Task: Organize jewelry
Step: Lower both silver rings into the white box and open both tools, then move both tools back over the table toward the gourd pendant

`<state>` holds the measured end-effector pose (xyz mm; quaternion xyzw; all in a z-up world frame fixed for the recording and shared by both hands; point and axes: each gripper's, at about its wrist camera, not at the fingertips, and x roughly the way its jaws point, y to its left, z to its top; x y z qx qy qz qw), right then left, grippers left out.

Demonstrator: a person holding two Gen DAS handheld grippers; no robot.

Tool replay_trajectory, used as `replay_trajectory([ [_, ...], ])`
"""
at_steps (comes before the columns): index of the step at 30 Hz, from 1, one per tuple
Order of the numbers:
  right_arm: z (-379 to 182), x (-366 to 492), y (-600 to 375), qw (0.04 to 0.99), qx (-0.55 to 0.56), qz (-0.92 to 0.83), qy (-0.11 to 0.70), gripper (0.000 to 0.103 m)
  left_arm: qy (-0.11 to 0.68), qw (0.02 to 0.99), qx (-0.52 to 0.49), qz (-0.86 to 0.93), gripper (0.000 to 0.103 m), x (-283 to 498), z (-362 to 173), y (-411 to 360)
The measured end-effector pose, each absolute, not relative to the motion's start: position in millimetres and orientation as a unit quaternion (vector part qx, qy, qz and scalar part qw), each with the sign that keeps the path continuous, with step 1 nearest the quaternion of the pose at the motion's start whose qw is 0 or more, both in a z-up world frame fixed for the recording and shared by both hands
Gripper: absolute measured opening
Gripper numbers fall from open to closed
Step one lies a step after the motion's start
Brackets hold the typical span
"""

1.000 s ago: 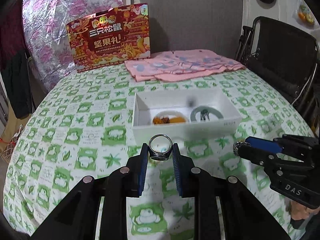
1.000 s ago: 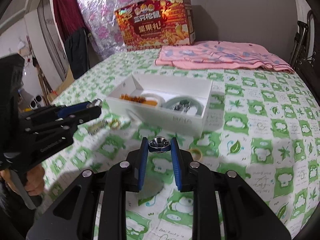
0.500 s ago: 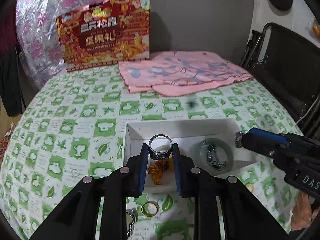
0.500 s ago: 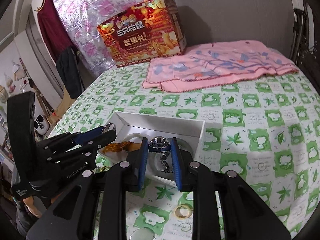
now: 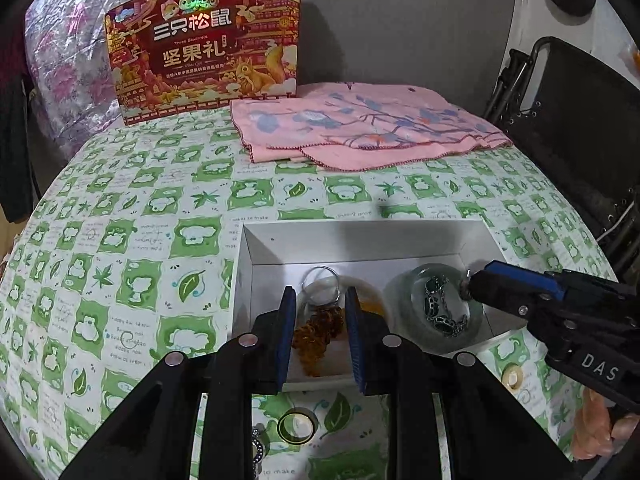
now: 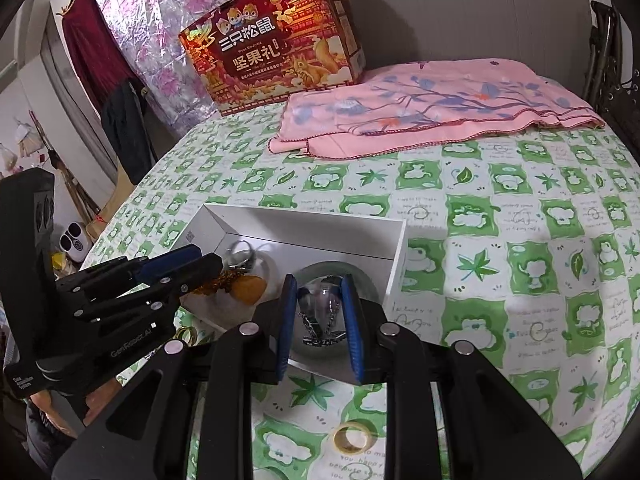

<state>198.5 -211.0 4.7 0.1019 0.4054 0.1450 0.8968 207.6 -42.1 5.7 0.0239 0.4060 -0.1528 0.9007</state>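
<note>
A white box point(image 5: 248, 248) sits on the green-patterned tablecloth. It holds an amber bracelet point(image 5: 320, 332) on the left and a green bangle point(image 5: 476, 312) with a silver chain on the right. My left gripper point(image 5: 319, 296) hovers over the amber side. A silver ring point(image 5: 320, 280) is blurred and loose between its slightly parted tips. My right gripper point(image 6: 318, 284) hangs over the green bangle point(image 6: 368, 284). A second silver ring point(image 6: 320, 300) is smeared downward, narrower than the gap between the fingers.
A gold ring point(image 5: 298, 424), a bead chain point(image 5: 258, 444) and a cream ring point(image 6: 352, 438) lie on the cloth in front of the box. A pink cloth point(image 5: 360, 128) and a red gift box point(image 5: 204, 40) sit at the back. A black chair point(image 5: 580, 120) stands right.
Both grippers moved forward from in front of the box to above its inside. The two silver rings, held sharp between the tips before, now blur and slip free.
</note>
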Motion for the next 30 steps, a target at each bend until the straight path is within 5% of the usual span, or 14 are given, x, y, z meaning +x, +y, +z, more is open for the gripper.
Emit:
replay_trajectory([
  [7, 6, 198, -217, 0.897, 0.117, 0.145, 0.400, 0.022, 0.392, 0.906, 0.016, -0.160, 0.048, 202, 12, -41],
  [15, 17, 184, -217, 0.911, 0.104, 0.135, 0.376, 0.025, 0.344, 0.930, 0.041, -0.122, 0.082, 182, 24, -39],
  [23, 26, 152, -217, 0.933, 0.068, 0.101, 0.337, 0.054, 0.312, 0.943, 0.077, -0.084, 0.091, 150, 27, -45],
  [30, 30, 126, -212, 0.940, 0.068, 0.101, 0.320, 0.063, 0.288, 0.950, 0.109, -0.058, 0.094, 116, 25, -49],
])
